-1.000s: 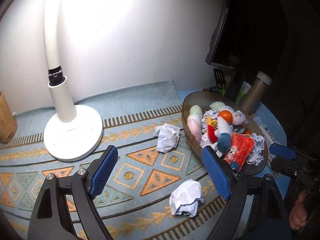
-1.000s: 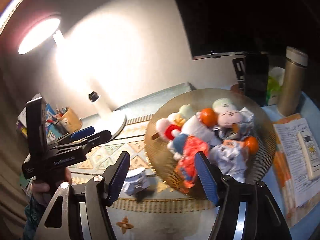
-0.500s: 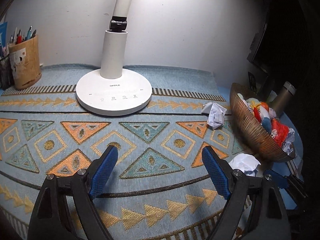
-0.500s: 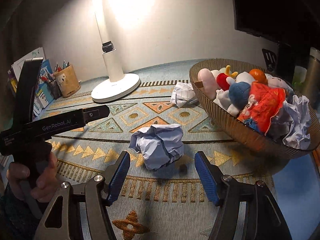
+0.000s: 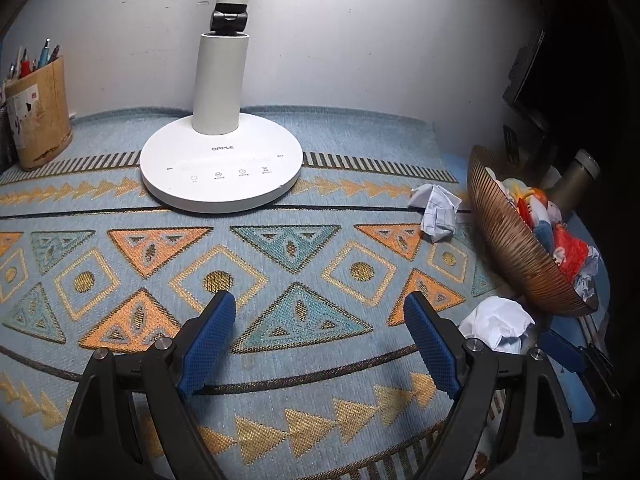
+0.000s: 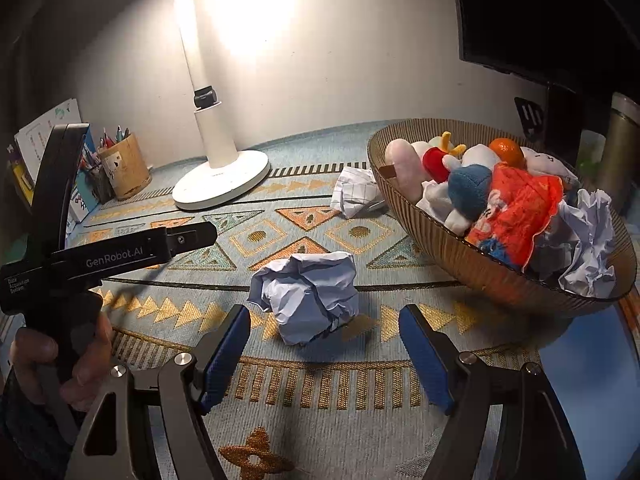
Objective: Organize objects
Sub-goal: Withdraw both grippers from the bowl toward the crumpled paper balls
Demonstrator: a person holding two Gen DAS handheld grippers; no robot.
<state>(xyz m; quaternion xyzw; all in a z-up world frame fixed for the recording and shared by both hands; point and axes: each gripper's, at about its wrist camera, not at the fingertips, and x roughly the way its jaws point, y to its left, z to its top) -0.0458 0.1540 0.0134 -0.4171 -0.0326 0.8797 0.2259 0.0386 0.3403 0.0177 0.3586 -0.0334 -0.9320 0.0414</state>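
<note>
In the right wrist view, the right hand-held gripper (image 6: 324, 344) sits low in the frame with its 2 blue-padded jaws spread wide and nothing between them. A crumpled paper ball (image 6: 306, 296) lies on the patterned mat (image 6: 360, 392) just beyond the fingertips, at the centre of the frame. A 2nd crumpled paper, with a grid print (image 6: 354, 192), rests above it, against the outer wall of the ribbed brown bowl (image 6: 472, 256) at the right. The bowl is piled with plush toys (image 6: 468, 192), an orange wrapper (image 6: 516, 208), a small orange (image 6: 506, 152) and more crumpled paper (image 6: 584, 248).

In the left wrist view, the left hand-held gripper (image 5: 320, 340) is equally wide open and grips nothing, hovering over bare mat at the lower centre. The white desk lamp (image 5: 220, 172) stands at the upper centre, and a pen holder (image 5: 38, 116) at the upper left. At the left edge of the right wrist view, a hand (image 6: 60, 364) grips the left tool's handle.
</note>
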